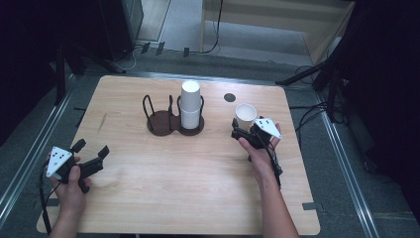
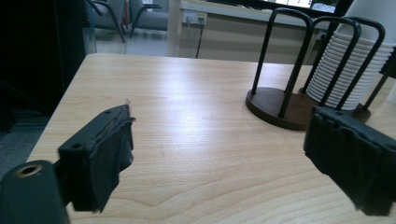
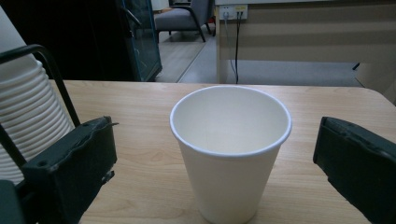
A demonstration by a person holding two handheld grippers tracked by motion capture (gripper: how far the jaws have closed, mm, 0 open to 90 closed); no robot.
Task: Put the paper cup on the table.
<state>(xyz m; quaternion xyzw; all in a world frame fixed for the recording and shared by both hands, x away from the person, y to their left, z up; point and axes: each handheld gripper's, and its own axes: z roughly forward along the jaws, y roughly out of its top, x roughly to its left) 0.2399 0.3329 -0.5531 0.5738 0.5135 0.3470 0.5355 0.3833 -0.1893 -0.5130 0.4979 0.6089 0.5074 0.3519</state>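
1. The table (image 1: 188,188) is a pale wood-grain slab with rounded corners; a small dark round disc (image 1: 229,97) lies flat on it near the far edge.
2. The cup holder (image 1: 168,121) stands at the far middle of the table. It has a dark brown base shaped like two joined circles and thin black wire hoops that rise upright from it. The hoops of its left bay enclose no cups.
3. The stack of paper cups (image 1: 190,105) sits in the holder's right bay. The cups are white and nested, so their rolled rims form a ribbed column, seen close in the left gripper view (image 2: 345,70). The stack's long axis is upright.
4. The right gripper (image 1: 243,130) is held in the person's right hand (image 1: 258,148), on the right side of the table. In the right gripper view its two black, rough-edged padded jaws stand wide apart, one on either side of the single cup, touching neither wall.
5. The left gripper (image 1: 90,147) is held in the person's left hand (image 1: 69,186) at the near left corner. Its jaws are spread with only bare wood between them, and it points toward the holder.
6. The single paper cup (image 3: 230,149) is smooth, white and tapered. It stands upright with its mouth up, its axis vertical, just right of the holder.
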